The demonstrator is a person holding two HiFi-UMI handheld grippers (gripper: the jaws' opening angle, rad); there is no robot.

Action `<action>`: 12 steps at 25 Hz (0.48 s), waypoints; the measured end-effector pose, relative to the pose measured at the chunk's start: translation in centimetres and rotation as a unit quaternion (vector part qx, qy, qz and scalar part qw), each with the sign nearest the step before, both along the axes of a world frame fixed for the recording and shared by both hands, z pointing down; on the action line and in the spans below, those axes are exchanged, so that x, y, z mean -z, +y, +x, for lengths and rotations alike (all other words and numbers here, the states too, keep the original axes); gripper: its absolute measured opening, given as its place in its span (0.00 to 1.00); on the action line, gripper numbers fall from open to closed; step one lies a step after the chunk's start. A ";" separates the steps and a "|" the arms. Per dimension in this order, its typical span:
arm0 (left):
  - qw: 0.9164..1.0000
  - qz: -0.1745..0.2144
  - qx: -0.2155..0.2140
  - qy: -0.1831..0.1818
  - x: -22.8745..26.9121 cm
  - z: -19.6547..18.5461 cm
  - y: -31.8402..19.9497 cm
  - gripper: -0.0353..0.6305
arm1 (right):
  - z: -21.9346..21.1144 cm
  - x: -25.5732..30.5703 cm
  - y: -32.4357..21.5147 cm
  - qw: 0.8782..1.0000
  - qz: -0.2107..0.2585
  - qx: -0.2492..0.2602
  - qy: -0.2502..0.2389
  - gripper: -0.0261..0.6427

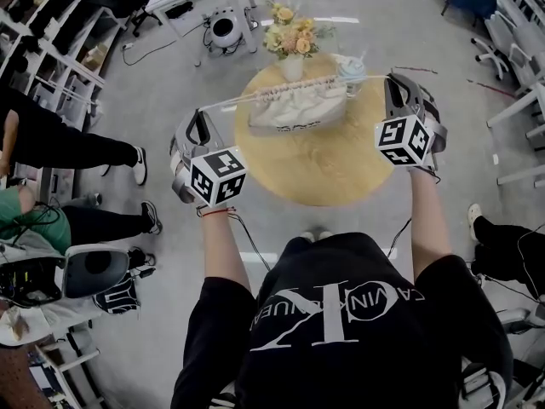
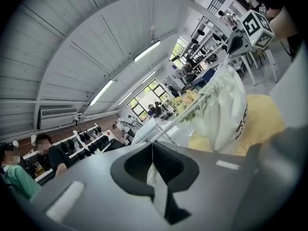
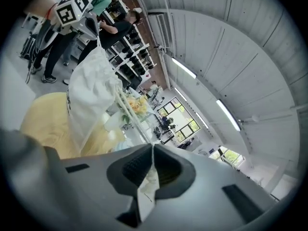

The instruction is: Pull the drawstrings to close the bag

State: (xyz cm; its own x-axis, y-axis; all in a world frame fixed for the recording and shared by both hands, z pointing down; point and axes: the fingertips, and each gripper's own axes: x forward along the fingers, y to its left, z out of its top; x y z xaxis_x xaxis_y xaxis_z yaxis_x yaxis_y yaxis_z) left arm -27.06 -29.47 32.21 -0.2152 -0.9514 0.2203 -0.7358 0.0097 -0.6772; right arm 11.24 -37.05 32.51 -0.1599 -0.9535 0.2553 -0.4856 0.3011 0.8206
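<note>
Left gripper [image 2: 153, 150] and right gripper [image 3: 153, 153] are clamped on the drawstring [image 1: 255, 97] ends; I pull outward evenly, holding the bag [image 1: 300, 109] centred.

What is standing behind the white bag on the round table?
Behind the bag, a white vase of yellow flowers and what looks like a pale cup stand on the table. The bag's gathered top covers their bases.

We list: one round wooden table [image 1: 341, 173]; on it a white bag [image 1: 298, 109], flower vase [image 1: 291, 39] just behind; drawstrings [image 1: 247, 98] taut between our left gripper [image 1: 203, 114] and right gripper [image 1: 395, 82].
</note>
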 end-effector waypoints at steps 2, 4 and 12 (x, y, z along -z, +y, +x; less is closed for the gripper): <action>1.000 -0.004 -0.005 0.020 -0.2 -0.1 0.1 0.08 | 0.4 -0.1 0.0 1.000 -0.002 -0.003 -0.001 0.07; 0.999 -0.007 -0.010 0.033 -0.4 0.1 0.1 0.07 | 0.9 -0.3 0.0 1.000 -0.006 -0.004 -0.001 0.07; 0.997 -0.009 -0.017 0.077 -0.7 -0.5 0.4 0.07 | 1.6 -0.8 0.3 1.000 -0.013 -0.008 0.012 0.07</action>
State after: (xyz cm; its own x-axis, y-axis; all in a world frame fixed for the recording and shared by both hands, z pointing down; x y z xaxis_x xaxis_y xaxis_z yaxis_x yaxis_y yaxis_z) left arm -27.60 -29.02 32.87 -0.1454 -0.9531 0.2655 -0.8307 -0.0282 -0.5561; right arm 12.84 -36.79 33.30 -0.1389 -0.9490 0.2830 -0.4698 0.3147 0.8248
